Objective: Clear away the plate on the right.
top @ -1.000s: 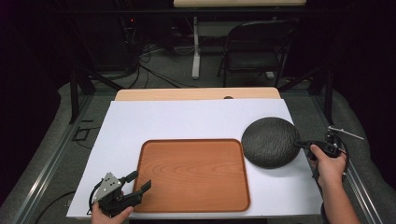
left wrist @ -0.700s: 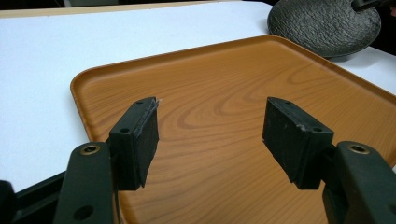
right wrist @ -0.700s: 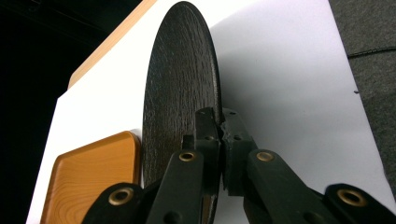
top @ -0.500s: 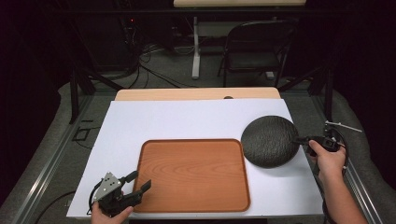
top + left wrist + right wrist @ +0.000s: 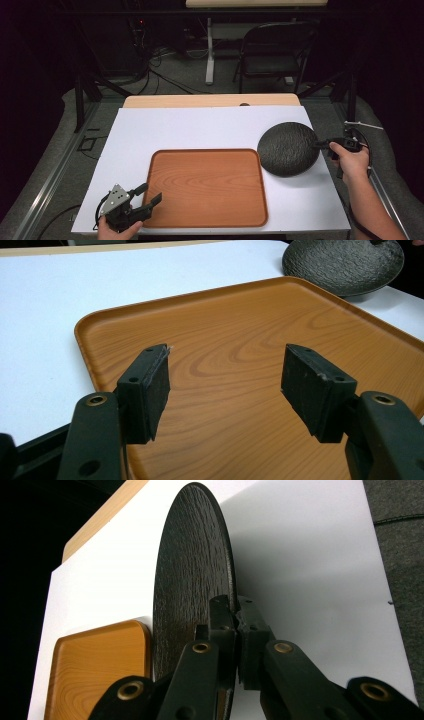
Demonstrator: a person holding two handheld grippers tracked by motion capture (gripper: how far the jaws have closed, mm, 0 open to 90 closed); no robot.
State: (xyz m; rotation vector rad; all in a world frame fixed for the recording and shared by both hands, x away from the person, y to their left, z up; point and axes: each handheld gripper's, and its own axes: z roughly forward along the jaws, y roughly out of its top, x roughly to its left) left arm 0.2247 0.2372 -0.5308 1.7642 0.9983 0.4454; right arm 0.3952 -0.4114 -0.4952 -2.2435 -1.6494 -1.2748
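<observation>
A dark round textured plate [image 5: 288, 148] hangs just above the white table at the right, casting a shadow under it. My right gripper [image 5: 320, 144] is shut on its right rim. In the right gripper view the plate [image 5: 190, 575] stands on edge between the closed jaws of that gripper [image 5: 235, 630]. A wooden tray [image 5: 207, 185] lies in the middle of the table. My left gripper [image 5: 150, 195] rests at the tray's front left corner, open. Seen from the left gripper view, its fingers [image 5: 150, 390] stand wide apart over the tray [image 5: 235, 345] with nothing between them, and the plate [image 5: 345, 262] shows beyond.
The white tabletop [image 5: 200, 130] runs out to a wooden strip [image 5: 210, 101] at the back. A folding chair [image 5: 277, 50] and cables stand on the dark floor behind the table. Metal rails run along both table sides.
The right hand has lifted and carried the plate a little up and away toward the right. The plate's shadow now shows beneath it. The left gripper has stayed put.
</observation>
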